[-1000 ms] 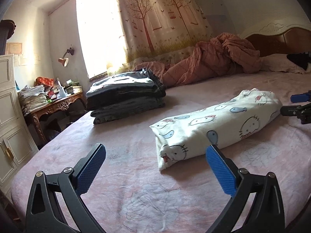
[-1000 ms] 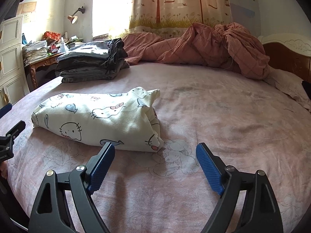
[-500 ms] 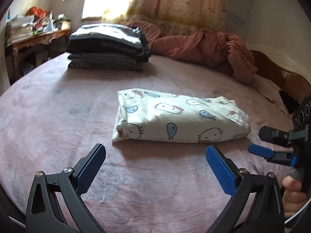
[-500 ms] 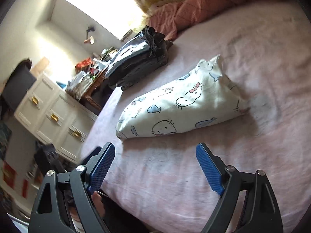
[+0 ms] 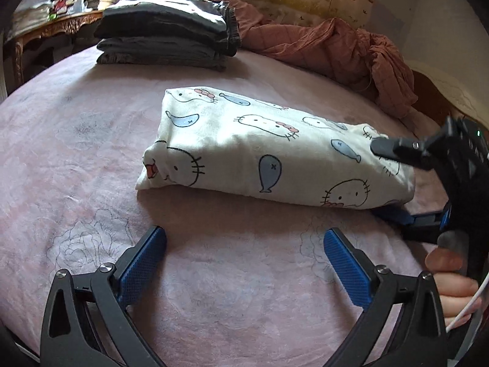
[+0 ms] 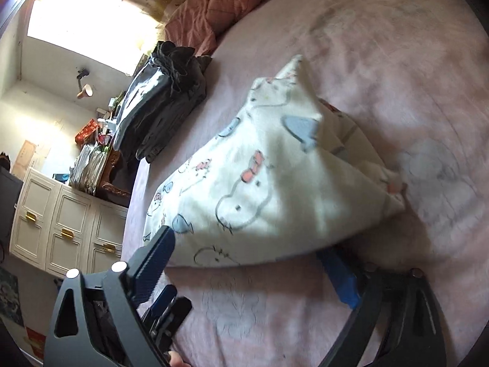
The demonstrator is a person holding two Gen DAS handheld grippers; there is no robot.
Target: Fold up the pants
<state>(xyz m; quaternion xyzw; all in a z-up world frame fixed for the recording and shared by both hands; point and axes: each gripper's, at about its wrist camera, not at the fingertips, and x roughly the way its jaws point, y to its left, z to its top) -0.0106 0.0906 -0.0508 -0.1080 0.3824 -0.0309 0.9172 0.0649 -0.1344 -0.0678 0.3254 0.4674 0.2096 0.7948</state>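
The folded white pants with cat and fish prints lie on the pink bed sheet. My left gripper is open and empty, just short of their near edge. My right gripper is open around the pants' right end, one finger above the cloth and one blue finger under it. In the right wrist view the pants fill the gap of the right gripper, with the right blue pad slid beneath their edge.
A stack of dark folded clothes sits at the far left of the bed. A crumpled reddish blanket lies along the back. A cluttered wooden desk and white cabinets stand beside the bed.
Both grippers have moved closer to the pants. My right gripper has tilted and slid its lower finger under the pants' right end.
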